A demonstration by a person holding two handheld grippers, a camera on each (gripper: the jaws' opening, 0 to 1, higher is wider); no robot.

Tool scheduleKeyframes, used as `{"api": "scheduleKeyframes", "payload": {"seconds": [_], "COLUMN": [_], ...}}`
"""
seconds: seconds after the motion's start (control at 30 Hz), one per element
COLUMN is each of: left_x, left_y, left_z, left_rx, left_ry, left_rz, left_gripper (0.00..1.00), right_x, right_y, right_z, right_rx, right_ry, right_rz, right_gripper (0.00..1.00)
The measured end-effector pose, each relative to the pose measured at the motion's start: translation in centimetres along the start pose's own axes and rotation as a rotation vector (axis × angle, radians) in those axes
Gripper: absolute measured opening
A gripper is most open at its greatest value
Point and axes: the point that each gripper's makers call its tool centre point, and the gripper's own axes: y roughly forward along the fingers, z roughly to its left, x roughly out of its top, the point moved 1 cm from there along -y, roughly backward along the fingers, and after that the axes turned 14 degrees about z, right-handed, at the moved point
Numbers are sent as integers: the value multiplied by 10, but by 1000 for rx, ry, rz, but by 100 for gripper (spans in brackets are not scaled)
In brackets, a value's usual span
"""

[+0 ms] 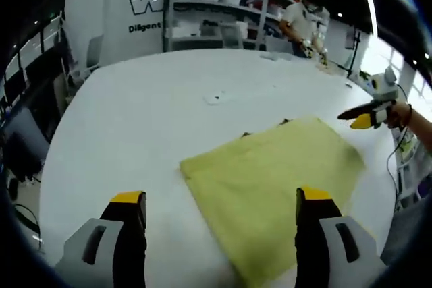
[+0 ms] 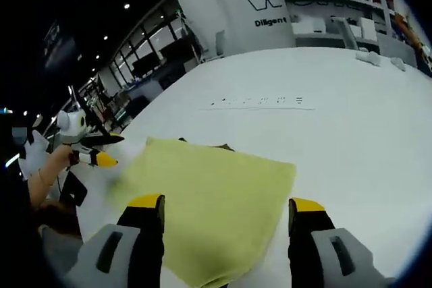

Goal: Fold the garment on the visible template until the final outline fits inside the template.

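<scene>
Yellow garment (image 1: 270,187) lies folded flat on white desk (image 1: 135,119), just ahead of my left hand-held gripper (image 1: 219,210); long axis runs away rightward. My right hand-held gripper (image 2: 226,215) equally near. Both jaws spread wide, holding nothing.

The left gripper (image 1: 221,212) is showing two black jaws tipped with yellow pads, each rising out of a pale grey housing with a dark slot. The right gripper (image 2: 227,220) is wearing the same colours: yellow tips, black jaws, grey bases with slots. Seen from across, the right gripper is carrying a white body with a yellow-and-black nose, and a dark cable is trailing below it.
</scene>
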Motion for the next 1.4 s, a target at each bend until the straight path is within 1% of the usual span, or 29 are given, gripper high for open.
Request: {"api": "scheduleKeyframes", "payload": {"seconds": [0.07,0.13,0.2,0.27,0.3,0.37,0.43,0.53,0.6,0.77,0.87,0.93,1.0,1.03,1.13,1.23,1.3,1.33,1.4], "left_x": [-5,-9,-14,-20,-22,-28,-31,-40,-45,-60,-66,-69,-73,-76,-83,-88,-92,-93,-95], "left_y": [-4,-7,-9,-11,-12,-14,-15,-19,-20,-19,-18,-16,-15,-14,-13,-12,-12,-11,-11], "left_z": [-3,-6,-11,-12,-13,-14,-15,-17,-18,-25,-28,-27,-26,-26,-26,-27,-27,-27,-28], "left_rx": [-3,-8,-17,-11,-8,-18,-29,-26,-30,-57,-71,-80,-81,-81,-84,-91,-95,-100,-105], "left_ry": [8,15,28,37,48,47,45,58,48,46,54,40,30,26,18,4,-20,-30,-39], "left_rz": [-3,-2,7,13,6,6,13,17,20,36,42,47,51,56,67,70,70,71,66], "left_gripper": [91,91,92,94,94,94,94,93,93,89,85,83,80,77,71,66,63,59,54], "right_x": [-3,-6,-10,-17,-20,-28,-32,-41,-45,-61,-71,-76,-81,-83,-89,-97,-100,-101,-102], "right_y": [-3,-6,-7,-6,-5,-5,-5,-6,-7,-7,-8,-8,-8,-9,-10,-9,-9,-9,-9], "right_z": [5,9,14,18,21,22,23,25,26,29,31,32,32,32,31,28,25,24,23], "right_rx": [-3,-7,8,25,28,23,22,35,34,31,36,40,39,37,36,19,10,8,3], "right_ry": [-15,-30,-37,-30,-38,-45,-47,-41,-45,-56,-69,-71,-72,-74,-69,-62,-59,-59,-53], "right_rz": [1,2,0,4,4,17,17,24,23,47,62,71,80,84,96,111,120,121,119], "right_gripper": [77,76,76,76,76,76,76,76,76,74,72,71,68,65,57,51,43,37,30]}}
